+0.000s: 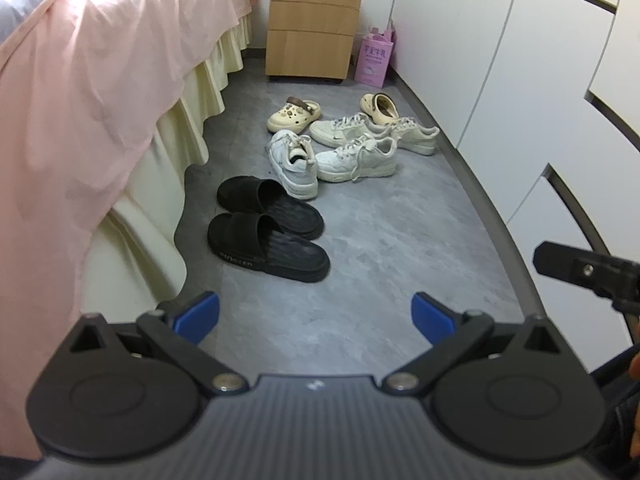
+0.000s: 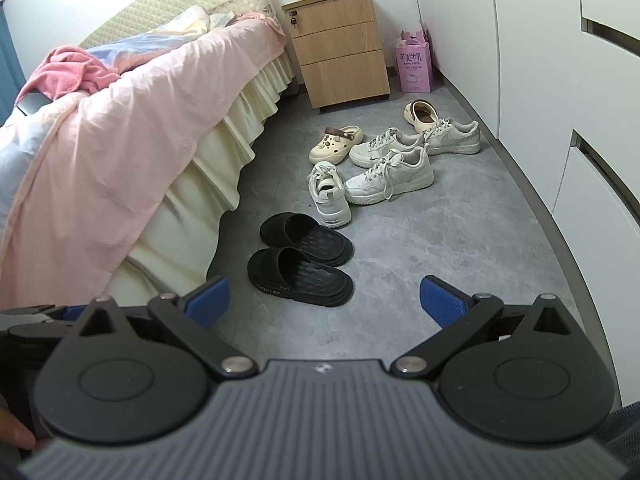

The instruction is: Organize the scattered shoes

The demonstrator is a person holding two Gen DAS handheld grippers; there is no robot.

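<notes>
— Grey stone-look floor [image 1: 400, 248] fills most of what I see. What have you got in your hands?

— Nothing. My left gripper [image 1: 316, 314] is spread wide, blue pads [image 1: 198, 312] far apart, hanging over bare floor. My right gripper [image 2: 325, 300] is spread just as wide and grips nothing either.

— Where are the shoes?

— All on the floor ahead of me, between the bed [image 1: 80, 100] on the left and the white cabinet doors [image 1: 520, 100] on the right. Nearest are the two black slippers [image 1: 268, 236], side by side and touching, close to the bed skirt. Just beyond them sits a white sneaker [image 1: 294, 164] with its heel toward me. To its right lies a second white sneaker [image 1: 358, 160], on its sole, toe pointing left.

— And farther back?

— Two more off-white sneakers [image 1: 376, 130] in a loose cluster, laces overlapping. A cream clog [image 1: 294, 114] with charms stands to the far left of that cluster, and its mate, the other cream clog [image 1: 379, 108], is at the far right, partly behind the sneakers.

— Anything past them?

— A wooden drawer unit [image 1: 314, 24] against the far wall, and a pink carton [image 1: 374, 60] just beside it on the right.
</notes>
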